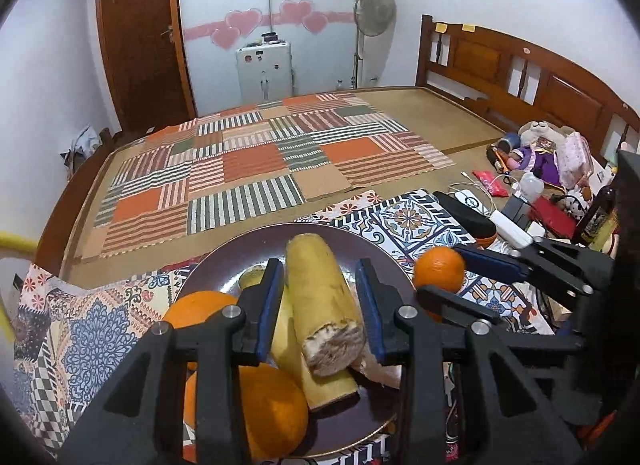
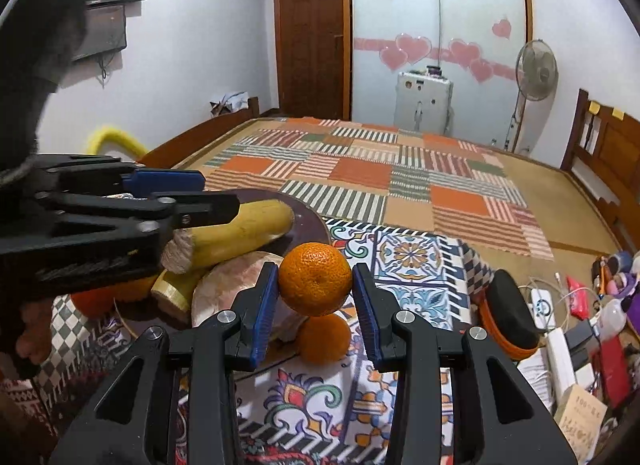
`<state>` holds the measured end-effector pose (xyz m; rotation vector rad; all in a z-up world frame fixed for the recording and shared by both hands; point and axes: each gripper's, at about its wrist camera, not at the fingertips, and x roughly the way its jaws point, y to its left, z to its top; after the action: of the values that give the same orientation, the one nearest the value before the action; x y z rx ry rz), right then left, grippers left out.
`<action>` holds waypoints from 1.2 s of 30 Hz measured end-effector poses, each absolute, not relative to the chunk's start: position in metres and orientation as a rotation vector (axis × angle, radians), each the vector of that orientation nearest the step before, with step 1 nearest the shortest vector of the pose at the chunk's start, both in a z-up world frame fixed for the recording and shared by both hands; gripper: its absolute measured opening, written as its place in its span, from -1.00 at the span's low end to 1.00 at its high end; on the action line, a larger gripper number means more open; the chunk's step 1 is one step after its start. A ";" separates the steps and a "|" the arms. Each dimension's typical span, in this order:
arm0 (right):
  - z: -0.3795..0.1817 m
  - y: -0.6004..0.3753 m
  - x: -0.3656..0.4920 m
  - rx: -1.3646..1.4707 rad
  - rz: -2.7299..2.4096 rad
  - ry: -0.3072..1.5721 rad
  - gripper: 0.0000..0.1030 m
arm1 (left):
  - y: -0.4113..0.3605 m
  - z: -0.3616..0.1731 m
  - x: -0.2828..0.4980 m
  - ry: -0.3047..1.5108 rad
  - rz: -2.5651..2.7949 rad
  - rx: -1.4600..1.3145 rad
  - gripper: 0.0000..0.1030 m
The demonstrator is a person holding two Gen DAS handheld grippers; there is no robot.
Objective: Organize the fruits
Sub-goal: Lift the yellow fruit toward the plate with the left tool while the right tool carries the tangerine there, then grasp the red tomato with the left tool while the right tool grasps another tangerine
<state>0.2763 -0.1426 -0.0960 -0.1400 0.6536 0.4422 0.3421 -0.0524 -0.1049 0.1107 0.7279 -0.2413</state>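
A dark purple plate (image 1: pixel 260 249) sits on a patterned cloth and holds a banana piece (image 1: pixel 320 305), a second banana piece under it, and two oranges (image 1: pixel 272 413). My left gripper (image 1: pixel 318 289) is open, its fingers on either side of the upper banana piece without pressing it. My right gripper (image 2: pixel 314 289) is shut on a small orange (image 2: pixel 315 279) and holds it above the cloth just right of the plate (image 2: pixel 308 225); another orange (image 2: pixel 323 339) lies below it. The held orange also shows in the left wrist view (image 1: pixel 439 269).
A patterned cloth (image 2: pixel 416 265) covers the near bed surface, with a striped patchwork mat (image 1: pixel 260 173) beyond. A black and orange case (image 2: pixel 508 317), chargers, cables, toys and a book clutter the right side. A wooden headboard (image 1: pixel 520 73) stands at the right.
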 end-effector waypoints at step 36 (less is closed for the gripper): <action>-0.073 -0.163 0.236 -0.163 0.381 0.570 0.05 | 0.056 -0.084 0.271 0.637 -0.127 -0.037 0.18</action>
<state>0.2360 -0.1633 -0.0728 -0.1634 0.5705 0.3809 0.2706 0.0565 -0.0841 -0.0370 0.6365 -0.1267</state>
